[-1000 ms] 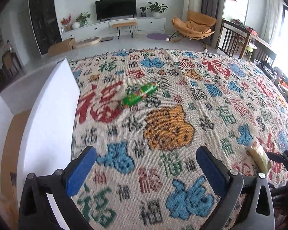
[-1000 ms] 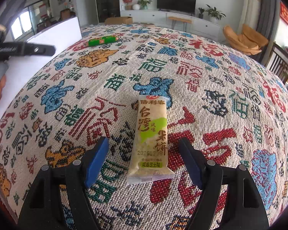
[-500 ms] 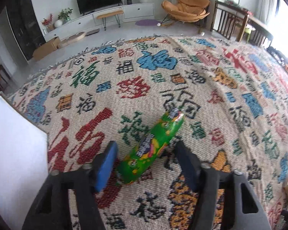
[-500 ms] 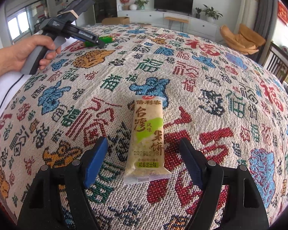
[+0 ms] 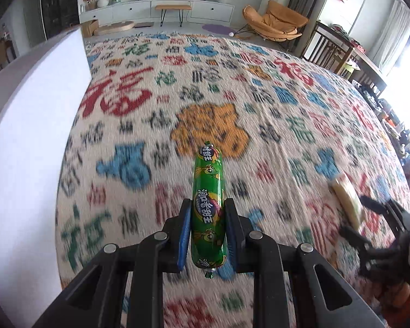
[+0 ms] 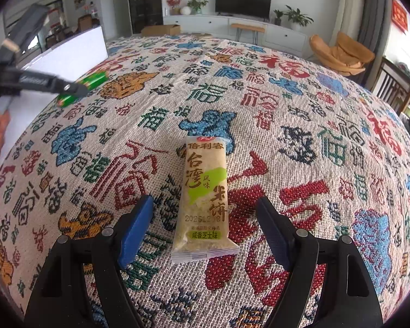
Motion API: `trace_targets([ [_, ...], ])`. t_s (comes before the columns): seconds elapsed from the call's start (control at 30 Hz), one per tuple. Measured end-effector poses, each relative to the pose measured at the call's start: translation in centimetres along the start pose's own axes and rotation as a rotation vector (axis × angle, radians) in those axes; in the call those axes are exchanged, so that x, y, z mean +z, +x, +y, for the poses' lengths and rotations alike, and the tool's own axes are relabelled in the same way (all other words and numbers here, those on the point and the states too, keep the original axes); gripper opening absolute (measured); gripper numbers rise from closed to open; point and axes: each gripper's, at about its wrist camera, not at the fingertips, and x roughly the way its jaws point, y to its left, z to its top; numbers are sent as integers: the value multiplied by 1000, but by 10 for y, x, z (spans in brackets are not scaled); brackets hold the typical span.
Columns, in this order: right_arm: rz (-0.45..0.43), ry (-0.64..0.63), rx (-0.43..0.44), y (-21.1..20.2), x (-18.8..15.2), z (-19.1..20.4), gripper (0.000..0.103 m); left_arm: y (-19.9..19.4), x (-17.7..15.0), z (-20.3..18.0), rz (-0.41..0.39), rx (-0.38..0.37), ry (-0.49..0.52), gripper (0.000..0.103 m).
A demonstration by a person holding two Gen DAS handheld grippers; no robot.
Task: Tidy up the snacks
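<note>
My left gripper (image 5: 207, 218) is shut on a green sausage snack (image 5: 208, 188), held above the patterned cloth and pointing forward. The same sausage (image 6: 91, 82) and left gripper (image 6: 73, 88) show at the far left in the right wrist view. My right gripper (image 6: 205, 224) is open, its fingers on either side of a pale yellow rice cracker packet (image 6: 205, 196) that lies flat on the cloth. The packet (image 5: 347, 196) and right gripper (image 5: 355, 218) also show at the right edge of the left wrist view.
A white box (image 5: 32, 125) stands along the left edge of the cloth-covered table (image 5: 139, 87); it also shows in the right wrist view (image 6: 73, 52). Beyond are a TV cabinet (image 5: 161, 8), an orange chair (image 5: 276, 24) and wooden chairs (image 5: 333, 52).
My left gripper closed on the green sausage and lifted it off the cloth, swinging back toward the near side. The right gripper stayed open around the rice cracker packet.
</note>
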Motion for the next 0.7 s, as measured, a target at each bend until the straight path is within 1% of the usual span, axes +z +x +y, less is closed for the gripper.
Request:
trace_targets([
  [0.1, 0, 1, 0, 0, 0, 0, 80, -12, -52, -16, 31, 10, -37, 23],
  [0.13, 0, 0, 0, 0, 0, 0, 80, -13, -65, -21, 24, 25, -42, 25],
  [0.17, 0, 0, 0, 0, 0, 0, 80, -18, -75, -28, -13, 48, -28, 27],
  [0.2, 0, 0, 0, 0, 0, 0, 80, -19, -81, -32, -29, 68, -10, 44],
  [0.23, 0, 0, 0, 0, 0, 0, 80, -18, -84, -36, -37, 74, 5, 75],
  [0.27, 0, 0, 0, 0, 0, 0, 80, -16, -84, -39, -42, 94, 12, 91],
  [0.3, 0, 0, 0, 0, 0, 0, 80, -15, -84, -41, -56, 132, 16, 103],
  [0.33, 0, 1, 1, 0, 0, 0, 80, -14, -84, -41, -74, 162, 24, 103],
  [0.37, 0, 1, 1, 0, 0, 0, 80, -10, -83, -41, -67, 174, 28, 103],
  [0.4, 0, 1, 1, 0, 0, 0, 80, -4, -82, -39, -47, 175, 27, 103],
  [0.43, 0, 1, 0, 0, 0, 0, 80, -1, -82, -39, -51, 185, 36, 103],
  [0.47, 0, 1, 1, 0, 0, 0, 80, -1, -85, -41, -73, 192, 57, 103],
  [0.5, 0, 1, 1, 0, 0, 0, 80, -2, -87, -40, -86, 186, 53, 103],
  [0.7, 0, 1, -1, 1, 0, 0, 80, -4, -90, -38, -94, 183, 54, 103],
])
